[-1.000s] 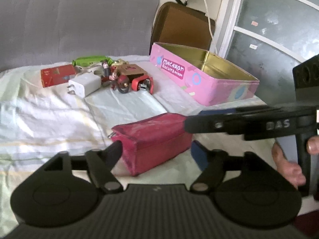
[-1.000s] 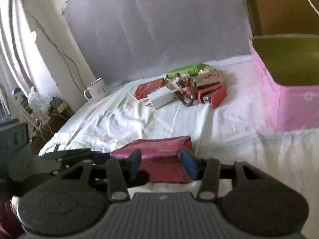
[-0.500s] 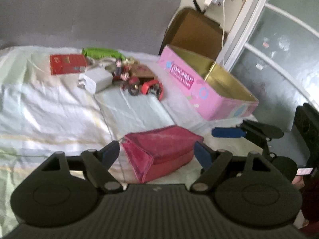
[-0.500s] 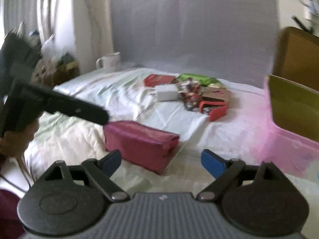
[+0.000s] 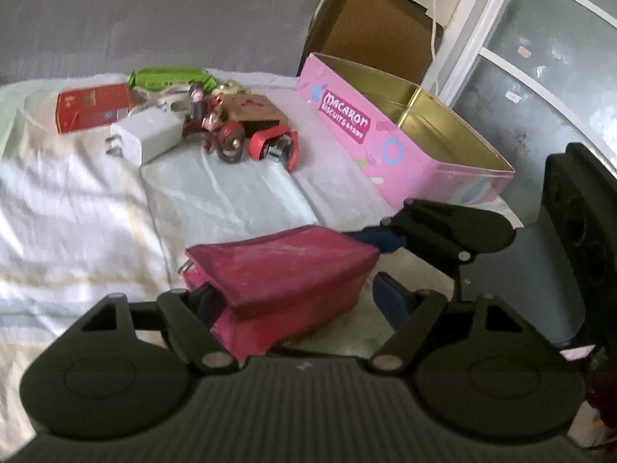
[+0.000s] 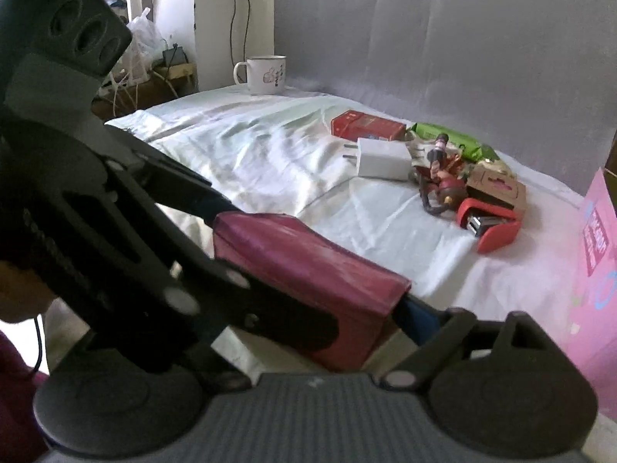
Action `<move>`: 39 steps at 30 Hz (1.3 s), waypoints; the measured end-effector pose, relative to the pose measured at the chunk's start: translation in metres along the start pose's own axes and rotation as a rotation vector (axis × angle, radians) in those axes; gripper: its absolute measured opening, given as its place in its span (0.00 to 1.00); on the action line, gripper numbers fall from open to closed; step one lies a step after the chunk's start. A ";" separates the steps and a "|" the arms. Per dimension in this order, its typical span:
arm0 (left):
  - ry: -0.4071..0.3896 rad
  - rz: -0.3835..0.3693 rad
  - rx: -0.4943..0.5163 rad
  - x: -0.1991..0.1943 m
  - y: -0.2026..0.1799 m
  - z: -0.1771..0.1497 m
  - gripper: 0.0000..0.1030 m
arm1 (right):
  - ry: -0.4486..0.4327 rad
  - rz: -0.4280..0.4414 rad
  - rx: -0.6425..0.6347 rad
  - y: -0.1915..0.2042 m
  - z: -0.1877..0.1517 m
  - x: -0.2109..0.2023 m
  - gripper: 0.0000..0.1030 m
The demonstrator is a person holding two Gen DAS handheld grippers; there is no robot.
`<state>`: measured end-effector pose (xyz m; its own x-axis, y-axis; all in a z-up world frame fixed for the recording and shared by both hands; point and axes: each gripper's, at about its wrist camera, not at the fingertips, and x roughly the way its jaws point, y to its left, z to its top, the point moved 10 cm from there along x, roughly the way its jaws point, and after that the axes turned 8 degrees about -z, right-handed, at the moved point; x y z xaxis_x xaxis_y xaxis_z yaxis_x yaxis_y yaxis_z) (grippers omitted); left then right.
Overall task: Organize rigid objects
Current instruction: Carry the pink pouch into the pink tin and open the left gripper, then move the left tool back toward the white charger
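A dark red pouch (image 5: pixel 285 281) lies on the white bedsheet, close in front of both cameras. My left gripper (image 5: pixel 297 297) straddles it, jaws closing: the left finger is against its side, and the blue right pad (image 5: pixel 389 301) stands a little clear. My right gripper (image 6: pixel 316 332) comes in from the other side with its jaws wide and closing. Its blue right pad (image 6: pixel 416 320) is at the pouch (image 6: pixel 308 266) end. Its left finger is hidden behind the left gripper's fingers (image 6: pixel 185 185). The open pink biscuit tin (image 5: pixel 347 115) stands to the right.
Farther back on the sheet lies a cluster: a white charger (image 5: pixel 146 135), red box (image 5: pixel 92 110), green packet (image 5: pixel 169 77), toy figure (image 5: pixel 219 127), small brown box (image 5: pixel 254 110) and red stapler (image 5: pixel 273 142). A mug (image 6: pixel 266 73) stands at the far corner. Behind the tin is a brown chair back (image 5: pixel 370 27).
The right gripper let its narrow hold on the pouch go, opened wide, rolled and drew back, then returned to the pouch's end. The left gripper moved closer around the pouch.
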<state>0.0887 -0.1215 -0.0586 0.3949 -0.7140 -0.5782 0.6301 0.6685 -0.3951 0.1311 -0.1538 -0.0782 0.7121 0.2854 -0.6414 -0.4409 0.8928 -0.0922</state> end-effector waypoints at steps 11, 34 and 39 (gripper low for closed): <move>-0.146 -0.047 0.189 0.010 -0.073 0.074 0.79 | -0.186 -0.228 0.052 -0.070 0.036 -0.061 0.75; -0.063 -0.194 0.247 0.187 -0.167 0.125 0.79 | -0.077 -0.551 0.266 -0.263 -0.044 -0.081 0.75; -0.088 -0.140 0.223 0.182 -0.168 0.132 0.79 | -0.065 -0.688 0.281 -0.279 -0.054 -0.095 0.77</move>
<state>0.1432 -0.3910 -0.0029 0.3440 -0.8180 -0.4610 0.8104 0.5066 -0.2943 0.1571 -0.4492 -0.0329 0.8115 -0.3579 -0.4618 0.2662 0.9301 -0.2531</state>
